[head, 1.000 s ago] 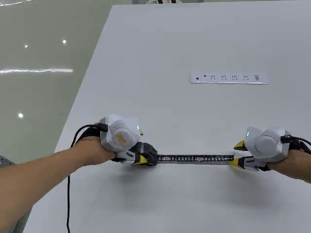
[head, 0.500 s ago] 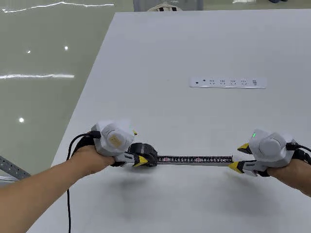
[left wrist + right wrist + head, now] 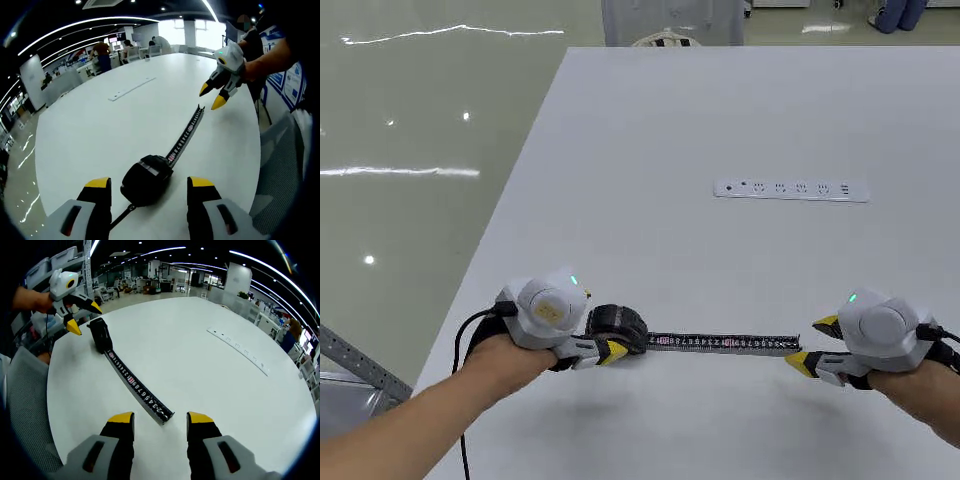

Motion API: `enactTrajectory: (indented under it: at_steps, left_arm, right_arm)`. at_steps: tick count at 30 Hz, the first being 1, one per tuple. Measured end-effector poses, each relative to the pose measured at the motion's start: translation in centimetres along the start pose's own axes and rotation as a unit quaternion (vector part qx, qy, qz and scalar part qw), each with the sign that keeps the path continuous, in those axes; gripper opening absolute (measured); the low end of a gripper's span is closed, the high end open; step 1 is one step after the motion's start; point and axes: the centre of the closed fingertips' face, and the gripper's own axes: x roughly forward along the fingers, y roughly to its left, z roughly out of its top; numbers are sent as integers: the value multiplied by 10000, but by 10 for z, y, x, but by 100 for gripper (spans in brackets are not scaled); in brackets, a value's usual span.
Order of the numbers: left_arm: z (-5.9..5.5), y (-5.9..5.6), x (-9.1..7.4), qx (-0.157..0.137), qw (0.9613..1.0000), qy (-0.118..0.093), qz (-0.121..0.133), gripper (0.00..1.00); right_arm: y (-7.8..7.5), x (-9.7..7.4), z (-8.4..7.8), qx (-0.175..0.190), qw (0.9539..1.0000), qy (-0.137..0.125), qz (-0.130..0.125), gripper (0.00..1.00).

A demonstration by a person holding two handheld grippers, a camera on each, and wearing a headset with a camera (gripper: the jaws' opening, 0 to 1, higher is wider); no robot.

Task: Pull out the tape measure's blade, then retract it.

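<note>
Tape measure: black, rounded | blade: dark, numbered, flat on table

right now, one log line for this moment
stage: blade extended, flat on table | left gripper: open, at case | right gripper: open, short of blade tip

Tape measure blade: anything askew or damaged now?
Nothing bent or damaged. The blade lies flat and straight on the table, but nothing grips it: its tip lies free before the open right gripper, and the case sits loose between the jaws of the open left gripper.
</note>
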Motion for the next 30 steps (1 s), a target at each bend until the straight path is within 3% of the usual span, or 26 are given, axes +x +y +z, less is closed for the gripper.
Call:
enactTrajectory:
  at_steps: [11,18,22,29,30]
  left_arm:
    - [2,-6,-8,-674,9969,-189,347,65]
    - [-4,-3,-20,-1163,9906,-300,652,68]
    - [-7,-4,-29,-1308,9877,-328,792,69]
    - [-7,-4,-31,-1358,9867,-351,824,70]
    - [-8,-11,-43,-1632,9806,-466,982,70]
  right_arm:
    - [1,-16,4,366,9988,-196,-267,47]
    - [12,-26,4,541,9974,-300,-358,50]
    - [17,-32,3,699,9960,-377,-412,51]
    - [19,-33,3,727,9957,-389,-417,53]
    - [29,-43,2,886,9939,-467,-470,53]
